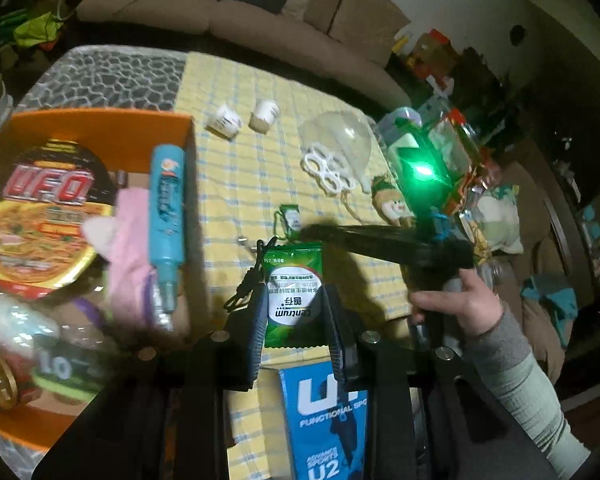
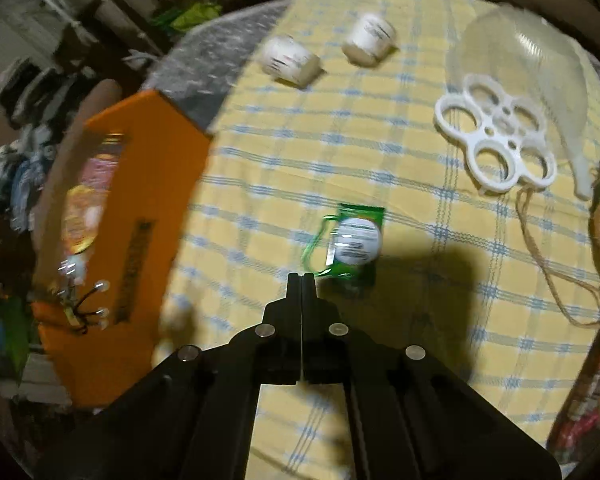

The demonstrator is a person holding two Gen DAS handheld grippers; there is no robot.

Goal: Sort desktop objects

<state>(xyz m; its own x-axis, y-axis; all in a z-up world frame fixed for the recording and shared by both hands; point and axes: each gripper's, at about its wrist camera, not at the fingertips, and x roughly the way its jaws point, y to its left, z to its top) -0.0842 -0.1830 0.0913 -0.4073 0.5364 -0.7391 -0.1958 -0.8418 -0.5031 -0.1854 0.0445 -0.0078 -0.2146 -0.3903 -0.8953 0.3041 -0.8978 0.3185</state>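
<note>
Between my left claw (image 1: 296, 320) fingers sits a green Centrum sachet (image 1: 293, 300), printed side up; both pads press its edges, so this claw grips it. A black cord (image 1: 249, 280) hangs beside the left finger. Below the sachet lies a blue U2 box (image 1: 328, 420) on the yellow checked cloth (image 1: 236, 184) that covers the table (image 1: 112, 76).

Left of that claw stands the orange box (image 1: 100, 124). It holds a U.F.O. noodle bowl (image 1: 40, 216), a pink cloth item (image 1: 128, 248) and a teal tube (image 1: 166, 216), which leans over the box's right wall.

My right claw (image 2: 301, 278) is fully closed, fingers meeting with nothing between them. Its tips sit just beside a second small green sachet (image 2: 354, 240) with a green loop (image 2: 314, 240), which lies flat on the cloth. I cannot tell whether they touch it.

Farther back on the cloth lie two white cups (image 2: 290, 58) on their sides, a white ring holder (image 2: 496, 136) and a clear dome (image 2: 516, 56) beside it.
</note>
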